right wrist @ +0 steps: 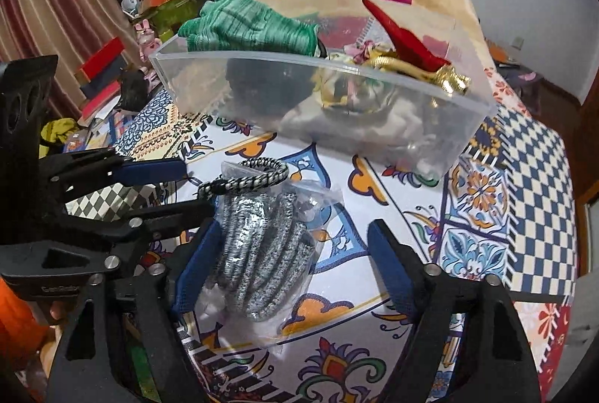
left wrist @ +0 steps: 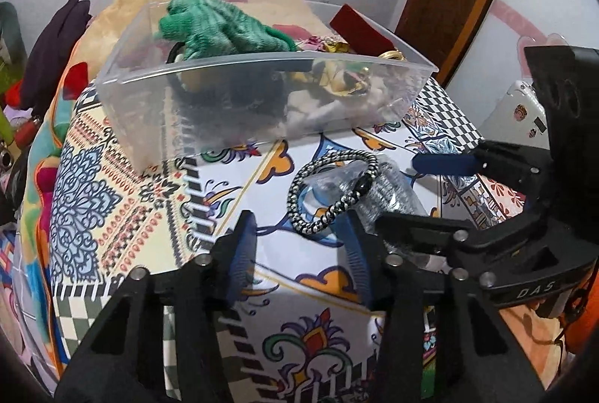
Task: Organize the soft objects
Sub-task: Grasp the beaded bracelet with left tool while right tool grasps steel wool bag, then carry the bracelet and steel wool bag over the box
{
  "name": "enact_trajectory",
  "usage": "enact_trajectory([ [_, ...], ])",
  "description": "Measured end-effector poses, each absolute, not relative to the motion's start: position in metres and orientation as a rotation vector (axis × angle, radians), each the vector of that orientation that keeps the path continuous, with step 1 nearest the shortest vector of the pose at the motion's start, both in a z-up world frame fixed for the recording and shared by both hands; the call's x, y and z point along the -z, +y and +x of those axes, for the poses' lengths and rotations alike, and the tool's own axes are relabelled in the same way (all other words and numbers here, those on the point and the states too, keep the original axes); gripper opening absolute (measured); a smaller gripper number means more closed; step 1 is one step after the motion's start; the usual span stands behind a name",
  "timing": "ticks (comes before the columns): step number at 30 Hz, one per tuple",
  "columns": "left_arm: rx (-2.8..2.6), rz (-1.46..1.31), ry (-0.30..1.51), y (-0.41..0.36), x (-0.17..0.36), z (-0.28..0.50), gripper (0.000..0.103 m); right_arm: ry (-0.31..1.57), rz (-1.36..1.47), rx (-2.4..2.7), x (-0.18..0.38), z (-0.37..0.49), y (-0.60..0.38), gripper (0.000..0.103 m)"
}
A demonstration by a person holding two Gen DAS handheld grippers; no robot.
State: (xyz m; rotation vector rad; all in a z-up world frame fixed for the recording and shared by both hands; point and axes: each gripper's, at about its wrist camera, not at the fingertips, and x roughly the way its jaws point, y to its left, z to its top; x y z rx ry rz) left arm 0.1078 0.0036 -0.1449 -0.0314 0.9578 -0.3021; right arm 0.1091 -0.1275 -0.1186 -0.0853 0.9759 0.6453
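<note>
Only one marking reads clearly — the raised letters "DAS" on the black body of the right tongs, seen in the left wrist view. A similar embossed strip on the left tongs is too blurred to read.

A mottled green knitted glove and a shiny gold trinket sit in the far clear plastic bin, nearer lie a black-and-white braided cord loop and grey-speckled bagged cords on the multicoloured tile-patterned cloth.
</note>
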Motion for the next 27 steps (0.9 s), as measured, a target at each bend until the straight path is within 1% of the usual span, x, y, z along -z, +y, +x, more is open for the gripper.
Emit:
enact_trajectory([
  [2,0.306,-0.023,0.956,-0.001,0.146,0.111,0.036,0.991,-0.076,-0.658,0.121,0.11,-0.128,0.067],
  [3,0.307,-0.019,0.952,-0.003,0.146,0.112,0.033,0.998,-0.071,-0.667,0.122,0.11,-0.128,0.065],
  [8,0.309,-0.001,0.931,-0.012,0.145,0.119,0.024,1.013,-0.057,-0.701,0.125,0.11,-0.125,0.047],
  [9,0.309,0.001,0.926,-0.012,0.144,0.118,0.019,1.015,-0.052,-0.709,0.125,0.109,-0.126,0.045],
  [10,0.308,0.003,0.923,-0.012,0.143,0.118,0.016,1.015,-0.047,-0.715,0.125,0.109,-0.126,0.04],
  [11,0.309,0.003,0.922,-0.012,0.143,0.118,0.011,1.014,-0.044,-0.718,0.125,0.109,-0.127,0.036],
  [12,0.307,0.0,0.919,-0.011,0.143,0.118,0.009,1.011,-0.043,-0.718,0.125,0.108,-0.127,0.035],
  [14,0.3,-0.009,0.914,-0.009,0.142,0.118,0.008,1.007,-0.045,-0.72,0.124,0.108,-0.127,0.028],
  [17,0.285,-0.032,0.899,0.0,0.137,0.116,0.007,0.99,-0.05,-0.709,0.121,0.105,-0.128,0.024],
  [20,0.276,-0.054,0.876,0.008,0.129,0.111,0.006,0.977,-0.043,-0.696,0.117,0.107,-0.131,0.022],
  [27,0.268,-0.052,0.8,0.018,0.103,0.1,0.006,0.898,-0.037,-0.676,0.1,0.105,-0.138,0.021],
])
